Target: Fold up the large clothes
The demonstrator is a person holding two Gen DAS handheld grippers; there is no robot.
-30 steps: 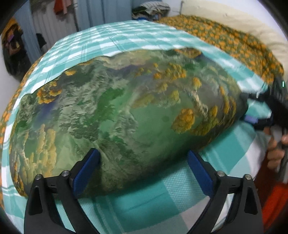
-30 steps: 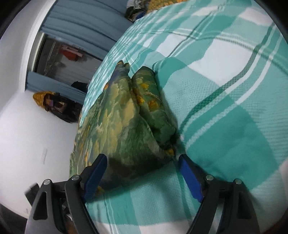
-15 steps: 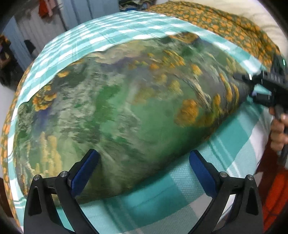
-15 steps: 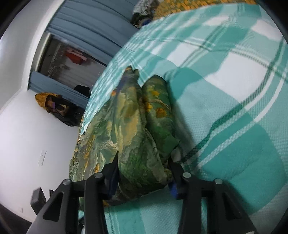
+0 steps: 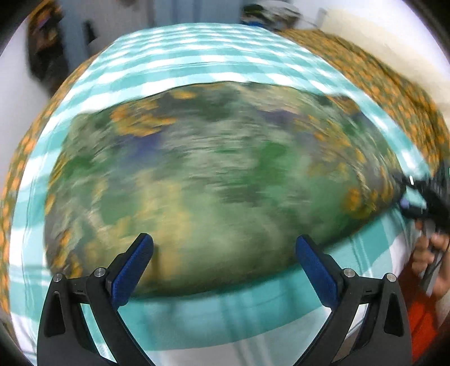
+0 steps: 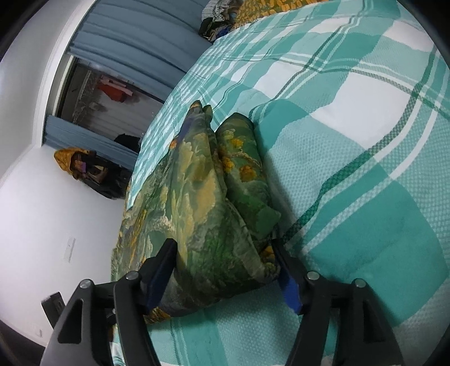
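Note:
A large green cloth with orange and yellow print lies folded into a long pad across the teal checked bedsheet. My left gripper hovers open over the cloth's near long edge, with nothing pinched; this view is motion-blurred. At the cloth's right end, the right gripper shows with a hand on it. In the right wrist view the right gripper straddles the thick folded end of the cloth. Its jaws are opening and the fabric bulges between the pads.
An orange-flowered blanket covers the far right of the bed. A heap of clothes sits at the bed's far end near blue curtains. The checked sheet stretches right of the cloth. A white wall stands left.
The left gripper swept sideways along the cloth's near edge, blurring its view. The right jaws squeezed the cloth's end half a second ago and now stand wider around it.

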